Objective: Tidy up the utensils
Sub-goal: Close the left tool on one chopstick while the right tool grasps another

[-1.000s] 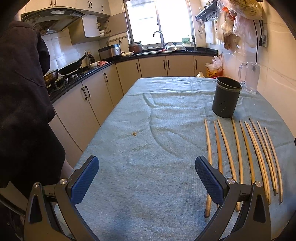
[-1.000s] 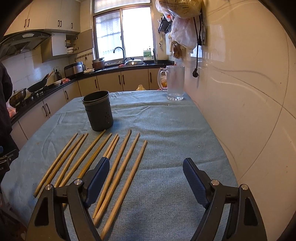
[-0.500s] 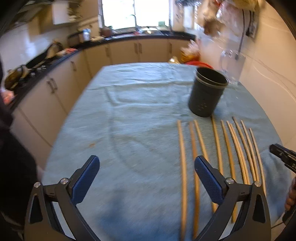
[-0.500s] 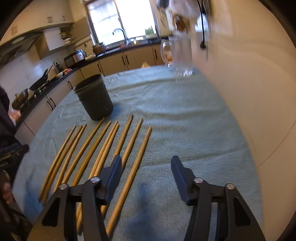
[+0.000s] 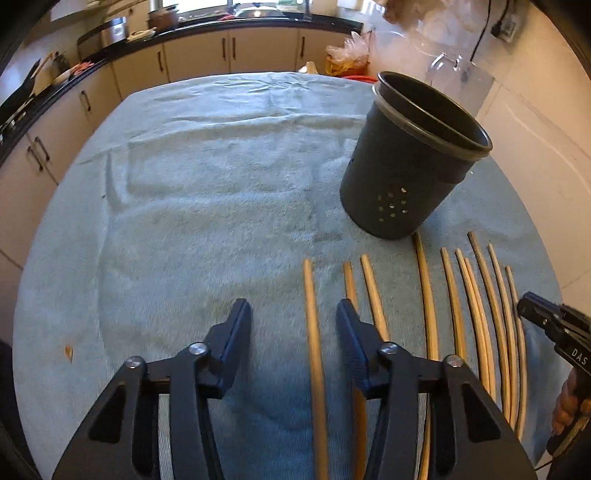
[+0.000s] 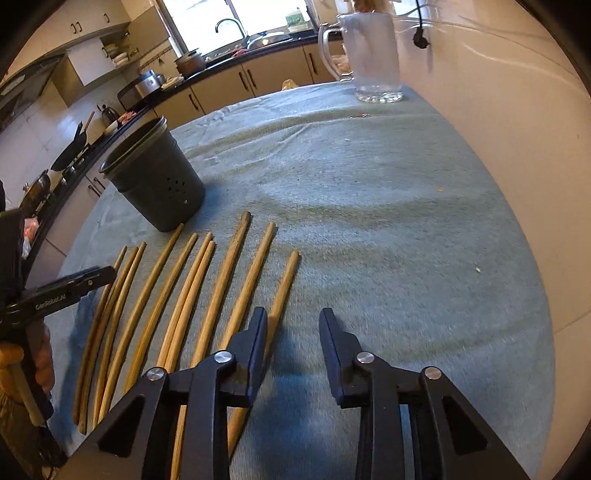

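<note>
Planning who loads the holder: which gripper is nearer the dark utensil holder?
Left. The left gripper sits just short of the utensil holder; the right gripper is past the row's far end.

We're in a home kitchen. At 12 o'clock in the right wrist view we see a window [image 6: 207, 22] w/ a sink tap [image 6: 227, 27] under it, on a black countertop [image 6: 221, 66] over cream cabinets [image 6: 273, 79]. Toward 10 o'clock there's a rice cooker [image 6: 146, 86], a pot [image 6: 190, 62], then pans on a stove [image 6: 55, 166] below a range hood [image 6: 22, 88]. Plastic bags [image 5: 347, 59] sit at 1 o'clock in the left wrist view. Our desk [image 6: 369, 184] has a towel-like cover, a glass pitcher [image 6: 369, 55], chopsticks [image 6: 221, 288] & a holder [image 6: 155, 181].
</note>
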